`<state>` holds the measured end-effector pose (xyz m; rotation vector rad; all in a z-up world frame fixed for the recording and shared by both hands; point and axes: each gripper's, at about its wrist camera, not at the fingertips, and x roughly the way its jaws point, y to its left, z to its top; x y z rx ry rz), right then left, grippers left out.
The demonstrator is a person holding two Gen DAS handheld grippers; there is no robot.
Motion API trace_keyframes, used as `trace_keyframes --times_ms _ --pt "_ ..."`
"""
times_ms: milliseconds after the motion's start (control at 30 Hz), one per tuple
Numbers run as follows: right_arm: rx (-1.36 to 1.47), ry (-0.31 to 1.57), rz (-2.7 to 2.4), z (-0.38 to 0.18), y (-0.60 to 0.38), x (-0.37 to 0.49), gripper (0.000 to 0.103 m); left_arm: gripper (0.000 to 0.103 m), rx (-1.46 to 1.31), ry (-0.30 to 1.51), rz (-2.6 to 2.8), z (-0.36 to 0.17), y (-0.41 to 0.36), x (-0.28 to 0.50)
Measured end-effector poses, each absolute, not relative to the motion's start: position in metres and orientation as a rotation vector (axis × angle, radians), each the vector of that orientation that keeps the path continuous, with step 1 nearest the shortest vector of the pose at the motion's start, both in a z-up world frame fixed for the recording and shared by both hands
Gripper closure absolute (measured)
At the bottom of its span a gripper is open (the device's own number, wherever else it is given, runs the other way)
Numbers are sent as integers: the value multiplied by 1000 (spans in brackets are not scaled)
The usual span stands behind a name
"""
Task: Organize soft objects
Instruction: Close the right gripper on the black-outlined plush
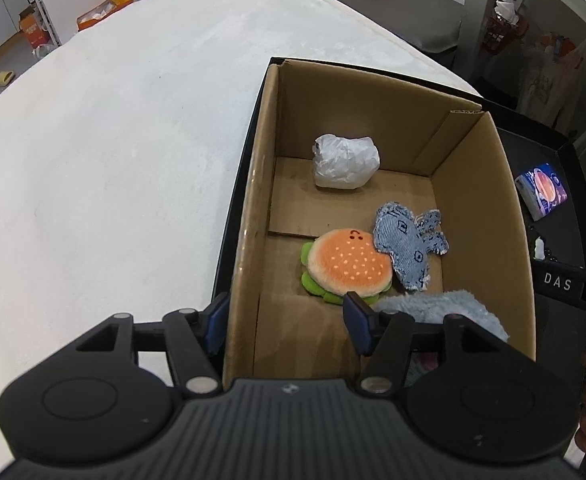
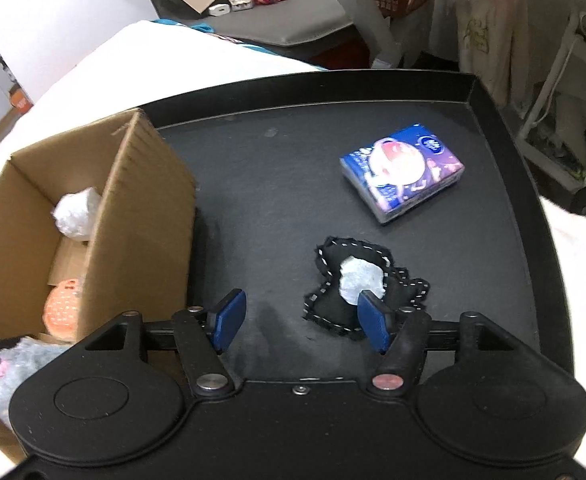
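- Left claw point(image 1: 285, 326) released, nothing between its pads. It straddles the near-left wall of the cardboard box point(image 1: 253, 184): one pad outside, one inside.
- Right claw point(image 2: 299, 322) released, empty, hanging over the black tray point(image 2: 333, 92). The black stitched toy point(image 2: 329, 304) lies at about 1 o'clock from it, just beside the right pad.
- Count in box: one burger plush point(image 1: 347, 266), one denim toy point(image 1: 407, 246) overlapping the burger's edge at 3 o'clock, one crumpled white bag point(image 1: 345, 162) at 12 o'clock of the burger, one fluffy pale-blue plush point(image 1: 445, 308) at the near end. Four in all.
- Count outside box, on tray: one black stitched toy, one blue tissue pack point(image 2: 403, 172) at 1 o'clock of it. Two left to sort, by my reckoning.
- Risk: the black toy sits off-centre to the right claw. Closing from here would likely pinch only an edge, or shove it across the tray.
- Risk: the toy is thin and floppy, so a shallow grip may let it slip out over the box wall.
- Risk: left claw astride the wall could nudge or tip the box if it shifts.
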<state>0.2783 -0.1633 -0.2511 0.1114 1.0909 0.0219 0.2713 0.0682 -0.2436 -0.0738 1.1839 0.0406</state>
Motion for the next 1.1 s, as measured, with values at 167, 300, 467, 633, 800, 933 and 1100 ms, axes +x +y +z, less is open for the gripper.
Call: trace_keyframes --times_ms 167,300,467,633,800,933,1100 --pt "112 1118 -23 -260 -177 274 48 44 -70 1184 49 -244 67 271" --pt "111 1107 -23 -257 -188 269 97 44 -68 1184 56 -244 66 272" --pt "140 1086 -9 -250 -197 263 103 44 -66 1184 62 -244 65 273" --pt "145 1078 -6 -246 -193 264 101 44 -75 1174 57 -242 66 271" --pt "178 1023 -29 -236 -191 270 31 44 -81 1172 58 -241 70 268" --pt "192 1028 -43 -239 -192 283 33 44 -82 1168 59 -240 72 269" --pt "202 1069 -70 -255 -194 295 34 44 -82 1155 50 -238 71 271"
